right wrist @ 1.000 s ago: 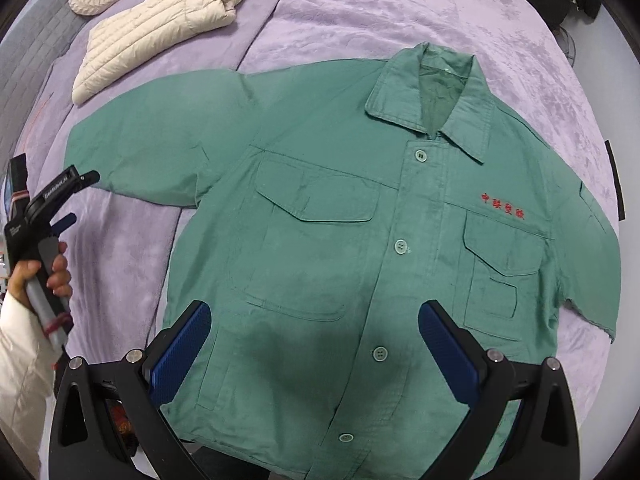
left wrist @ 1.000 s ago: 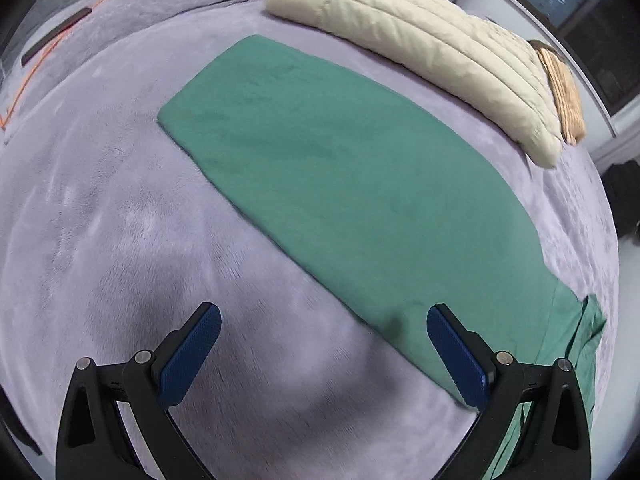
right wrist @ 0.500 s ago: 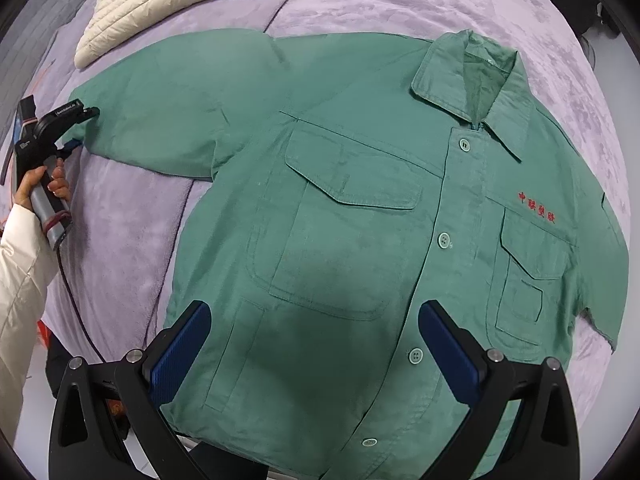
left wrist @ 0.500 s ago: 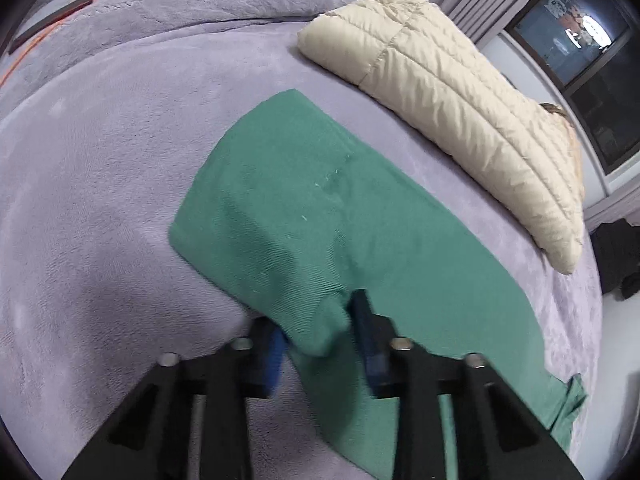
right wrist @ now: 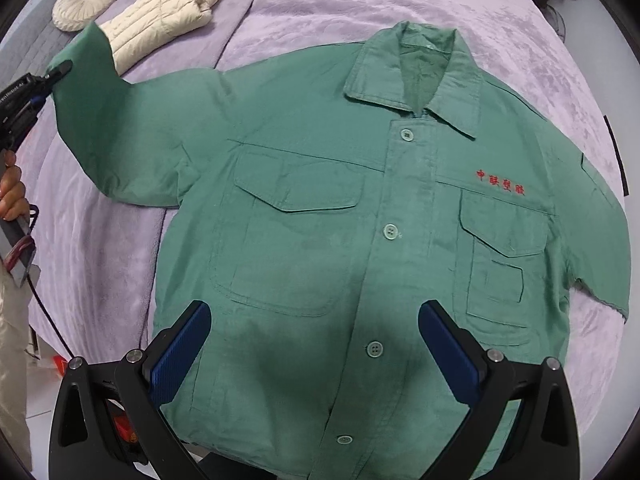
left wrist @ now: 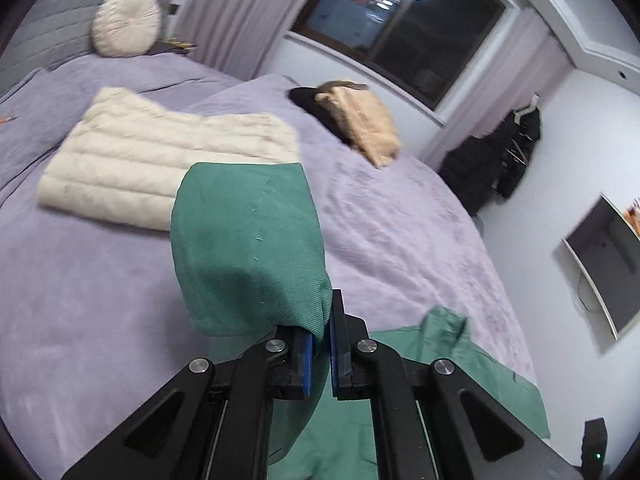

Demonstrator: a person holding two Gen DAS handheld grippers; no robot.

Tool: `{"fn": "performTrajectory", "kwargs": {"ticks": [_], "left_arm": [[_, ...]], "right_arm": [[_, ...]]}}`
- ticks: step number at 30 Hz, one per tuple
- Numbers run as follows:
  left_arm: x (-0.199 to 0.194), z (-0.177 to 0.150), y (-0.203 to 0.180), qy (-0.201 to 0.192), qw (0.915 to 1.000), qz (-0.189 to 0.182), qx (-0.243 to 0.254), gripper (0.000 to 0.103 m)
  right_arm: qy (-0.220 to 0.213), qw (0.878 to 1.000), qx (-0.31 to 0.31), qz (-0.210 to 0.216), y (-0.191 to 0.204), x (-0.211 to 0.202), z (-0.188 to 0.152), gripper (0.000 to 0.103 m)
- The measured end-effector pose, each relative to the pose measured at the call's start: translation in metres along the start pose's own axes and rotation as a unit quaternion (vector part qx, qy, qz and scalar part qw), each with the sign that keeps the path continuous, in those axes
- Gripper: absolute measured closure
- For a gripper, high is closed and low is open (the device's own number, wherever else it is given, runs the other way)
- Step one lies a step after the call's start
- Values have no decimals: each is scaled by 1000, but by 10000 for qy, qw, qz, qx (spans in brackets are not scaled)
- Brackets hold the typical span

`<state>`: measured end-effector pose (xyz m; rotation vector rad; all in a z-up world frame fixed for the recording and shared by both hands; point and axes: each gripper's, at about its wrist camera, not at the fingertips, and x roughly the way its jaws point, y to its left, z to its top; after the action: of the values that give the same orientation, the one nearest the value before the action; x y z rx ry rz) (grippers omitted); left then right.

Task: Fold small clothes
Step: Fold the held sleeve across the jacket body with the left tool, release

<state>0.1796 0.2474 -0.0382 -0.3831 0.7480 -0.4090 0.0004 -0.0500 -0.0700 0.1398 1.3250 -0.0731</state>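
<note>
L gripper (left wrist: 319, 354) fingers clamped tight on the cuff end of the green jacket's sleeve (left wrist: 248, 248), cloth pinched between the blue pads (left wrist: 306, 354); sleeve end is lifted off the bed and bulges up over the tips. R gripper (right wrist: 314, 354) fingers spread wide, holding nothing, hovering over the lower front of the green work jacket (right wrist: 340, 208) w/ blue pads (right wrist: 180, 350) either side of the button placket.

Jacket lies face up, buttoned, spread flat on the purple bedspread (right wrist: 400, 8), collar toward the far side, hem nearest the R gripper. Two flap chest pockets; red embroidered characters (right wrist: 500, 182) above one of them. The other sleeve lies down along the jacket's side. In R wrist view the L gripper (right wrist: 60, 70) shows at the frame's edge w/ the raised sleeve in it, person's hand (right wrist: 12, 196) on its handle.

Farther back: cream quilted puffer jacket (left wrist: 160, 160) folded on the bed, just behind the raised sleeve in L wrist view. Beyond it a tan folded garment (left wrist: 360, 120) on top of sth black. Round cream cushion (left wrist: 126, 22) by the grey headboard (left wrist: 48, 48). Dark window (left wrist: 400, 20) w/ curtains, dark clothes hanging (left wrist: 496, 160) in the corner.
</note>
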Motion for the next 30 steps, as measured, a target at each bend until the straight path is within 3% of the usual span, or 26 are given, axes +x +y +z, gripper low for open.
{"fn": "performTrajectory", "kwargs": {"ticks": [4, 8, 12, 16, 18, 19, 20, 21, 22, 26, 28, 30], "left_arm": [[40, -17, -107, 425, 9936, -759, 719, 96], [103, -63, -201, 1083, 9805, -1009, 1295, 96], [175, -126, -254, 1900, 9642, -636, 1737, 96], [217, -194, -265, 2569, 9387, 51, 2299, 95], [225, -213, -262, 2702, 9270, 341, 2579, 78], [219, -216, -262, 2572, 9280, 308, 2678, 75], [209, -217, -262, 2483, 9279, 307, 2763, 56], [203, -216, -265, 2491, 9258, 293, 2828, 16], [199, -215, -267, 2481, 9246, 300, 2876, 2], [158, -198, -266, 2072, 9217, 236, 3271, 0], [136, -183, -255, 1902, 9271, 222, 3223, 0], [121, -162, -230, 1787, 9382, 411, 2937, 0]], "right_arm": [[-187, 9989, 441, -9, -45, -13, -7, 0], [-289, 9943, 1022, -96, -106, -17, -19, 0], [-165, 9872, 1565, -243, -165, -2, -37, 0], [97, 9786, 2032, -320, -212, 20, -56, 0], [173, 9756, 2167, -307, -225, 26, -59, 0], [185, 9748, 2200, -312, -228, 28, -61, 0], [189, 9745, 2215, -316, -230, 29, -61, 0], [183, 9745, 2216, -320, -232, 29, -59, 0], [163, 9746, 2208, -330, -232, 29, -55, 0], [-16, 9760, 2146, -365, -230, 30, -37, 0], [-143, 9795, 1974, -382, -221, 29, -19, 0], [-286, 9847, 1662, -441, -205, 31, 4, 0]]}}
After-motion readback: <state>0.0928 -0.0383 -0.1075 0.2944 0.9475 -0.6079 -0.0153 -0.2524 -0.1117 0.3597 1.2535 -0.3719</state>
